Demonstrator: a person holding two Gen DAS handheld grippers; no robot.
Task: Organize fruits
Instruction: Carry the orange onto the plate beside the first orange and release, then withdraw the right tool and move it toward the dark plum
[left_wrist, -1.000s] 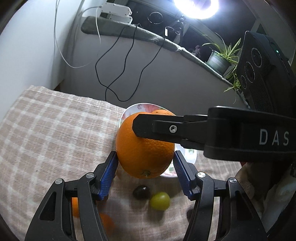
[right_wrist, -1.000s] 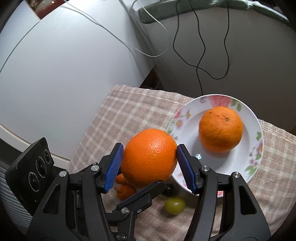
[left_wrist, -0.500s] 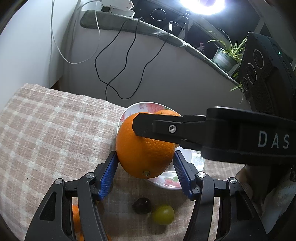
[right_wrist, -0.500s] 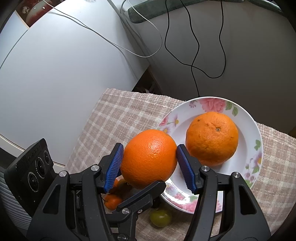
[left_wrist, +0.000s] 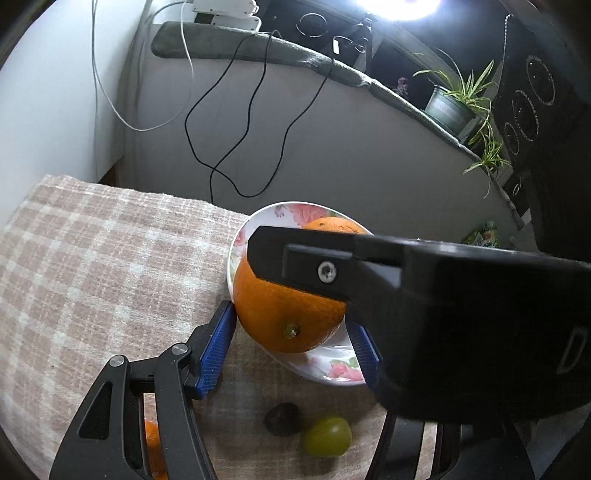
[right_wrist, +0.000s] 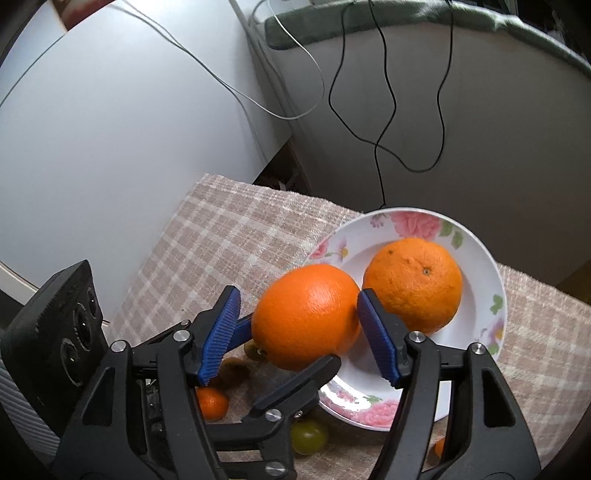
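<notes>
An orange (right_wrist: 306, 315) is being passed onto the plate (right_wrist: 480, 254).

It is clamped by the left gripper (left_wrist: 295, 339); the right gripper (right_wrist: 299, 332) jaws have just been opened and should be drawn back gently.

Probably home: houseplant (left_wrist: 460, 101), tablecloth (left_wrist: 92, 258)

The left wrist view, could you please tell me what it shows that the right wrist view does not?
Only left: a potted plant and a bright lamp. Only right: the right gripper's blue pads, jaws just opened further, one pad clear of the orange. Both: the orange in the left gripper, the floral plate, a green grape, the checked cloth.
</notes>
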